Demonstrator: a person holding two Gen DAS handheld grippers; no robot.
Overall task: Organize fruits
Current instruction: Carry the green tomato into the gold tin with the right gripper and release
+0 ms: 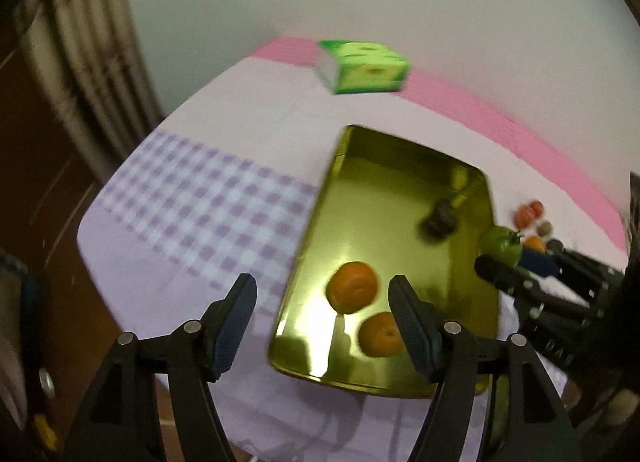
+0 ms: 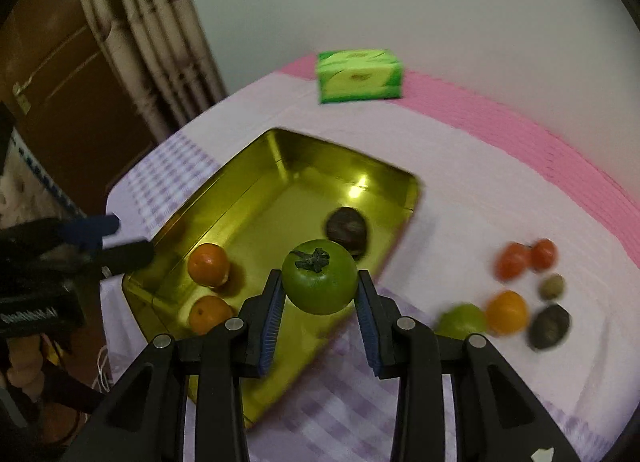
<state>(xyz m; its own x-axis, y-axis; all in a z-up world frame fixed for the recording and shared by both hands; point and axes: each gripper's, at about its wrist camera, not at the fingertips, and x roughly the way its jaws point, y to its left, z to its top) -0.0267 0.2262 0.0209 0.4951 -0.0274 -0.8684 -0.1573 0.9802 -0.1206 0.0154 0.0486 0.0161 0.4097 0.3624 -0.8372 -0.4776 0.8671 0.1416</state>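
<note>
A gold tray (image 1: 360,149) (image 2: 248,197) lies on the table. It holds two oranges (image 1: 352,292) (image 1: 381,334) (image 2: 208,264) (image 2: 209,314) and a dark fruit (image 1: 440,218) (image 2: 346,230). My right gripper (image 2: 320,288) is shut on a green tomato (image 2: 319,282) (image 1: 501,246) and holds it above the tray's near right edge. My left gripper (image 1: 323,302) is open and empty over the tray's near left edge, beside the oranges. Several loose fruits lie right of the tray: two red ones (image 2: 514,260), an orange one (image 2: 507,312), a green one (image 2: 460,320) and a dark one (image 2: 550,326).
A green tissue box (image 1: 362,66) (image 2: 359,75) stands at the back of the table. The cloth is lilac check with a pink border (image 2: 520,133). A curtain (image 2: 148,41) and a brown door (image 2: 60,73) stand to the left, past the table edge.
</note>
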